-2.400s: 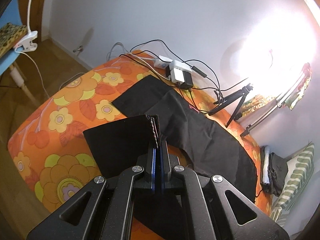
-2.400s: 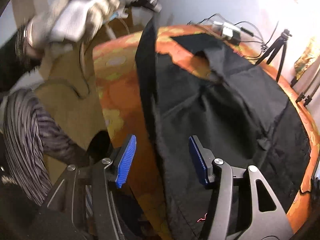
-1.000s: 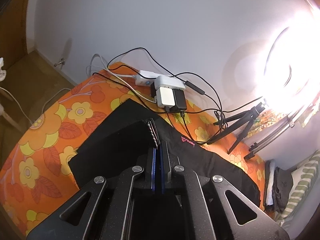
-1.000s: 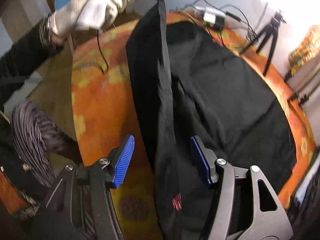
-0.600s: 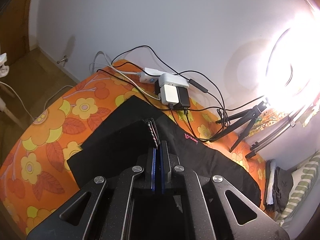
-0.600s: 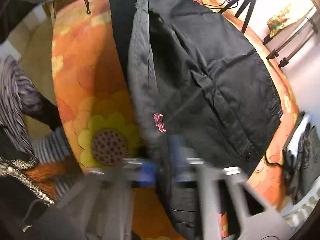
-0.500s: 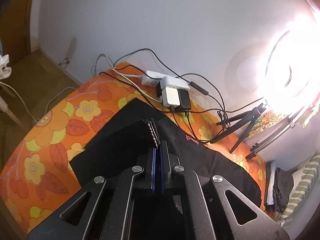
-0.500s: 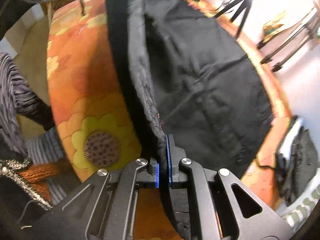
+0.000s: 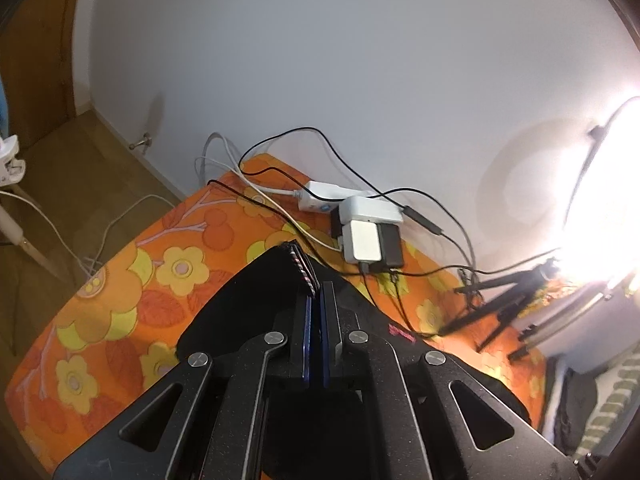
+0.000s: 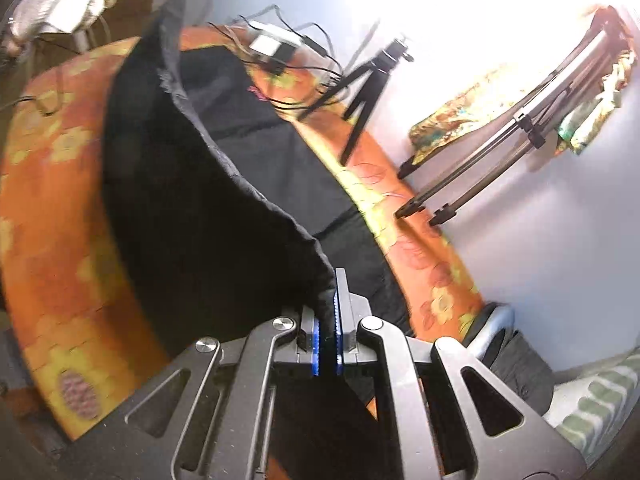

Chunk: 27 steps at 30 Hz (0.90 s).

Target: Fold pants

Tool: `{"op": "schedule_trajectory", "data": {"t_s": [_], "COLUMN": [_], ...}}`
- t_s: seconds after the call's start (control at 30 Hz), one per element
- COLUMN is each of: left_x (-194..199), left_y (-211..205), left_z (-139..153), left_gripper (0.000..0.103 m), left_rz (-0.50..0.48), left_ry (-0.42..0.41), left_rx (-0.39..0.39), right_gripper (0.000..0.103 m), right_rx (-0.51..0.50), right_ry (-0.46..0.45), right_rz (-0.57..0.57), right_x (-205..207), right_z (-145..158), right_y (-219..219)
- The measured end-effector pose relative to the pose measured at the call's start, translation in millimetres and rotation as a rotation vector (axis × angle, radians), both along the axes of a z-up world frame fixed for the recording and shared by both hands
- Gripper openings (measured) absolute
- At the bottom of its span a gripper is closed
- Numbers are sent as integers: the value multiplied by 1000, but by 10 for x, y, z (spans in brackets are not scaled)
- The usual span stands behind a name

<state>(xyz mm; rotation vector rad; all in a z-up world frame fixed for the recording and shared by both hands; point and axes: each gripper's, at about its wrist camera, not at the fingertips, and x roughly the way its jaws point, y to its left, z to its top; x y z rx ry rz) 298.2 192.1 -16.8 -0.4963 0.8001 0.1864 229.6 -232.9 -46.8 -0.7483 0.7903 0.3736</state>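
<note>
Spread over a table under an orange flowered cloth: the black pants, lying flat along the far side, near the wall. Lifted off that cloth along one long edge, so that a black sheet hangs between two held corners, probably to bring this half across and over the half that lies flat.

At the far end of the table, pushed against the wall: a white power strip with chargers and its cables, and beside it a small black tripod. Close to the pants, so some risk of catching a cable with the moving fabric.

Right gripper: pinched tight on a corner of the lifted edge, cloth visibly between the blue pads; jaws just closed onto it. Left gripper: also clamped shut on the pants, with a short end of striped inner seam standing out past the tips.

Both ends gripped, so the edge can be kept straight for a clean fold.
</note>
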Motion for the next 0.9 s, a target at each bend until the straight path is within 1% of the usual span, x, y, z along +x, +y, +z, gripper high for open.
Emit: {"op": "schedule_trajectory", "data": {"t_s": [0.13, 0.23, 0.4, 0.53, 0.7, 0.9], "left_x": [239, 418, 695, 886, 1034, 1140], "left_y": [-25, -38, -107, -140, -233, -264], "left_z": [-165, -314, -497, -606, -713, -854], "left_gripper": [3, 3, 3, 3, 3, 3], "left_rz": [16, 31, 38, 43, 39, 38], "left_ry": [27, 52, 83, 103, 116, 149], "left_rx": [11, 14, 56, 73, 125, 135], "right_gripper": [5, 5, 5, 5, 5, 5], "right_rx": [-19, -28, -24, -16, -36, -39], "right_ry": [14, 21, 35, 78, 97, 110], "right_rz": [-40, -57, -87, -100, -105, -108], "right_x": [437, 642, 1002, 1229, 1360, 1434], "right_z": [-213, -347, -538, -711, -898, -1007], "right_y": [-68, -114, -129, -150, -142, -140]}}
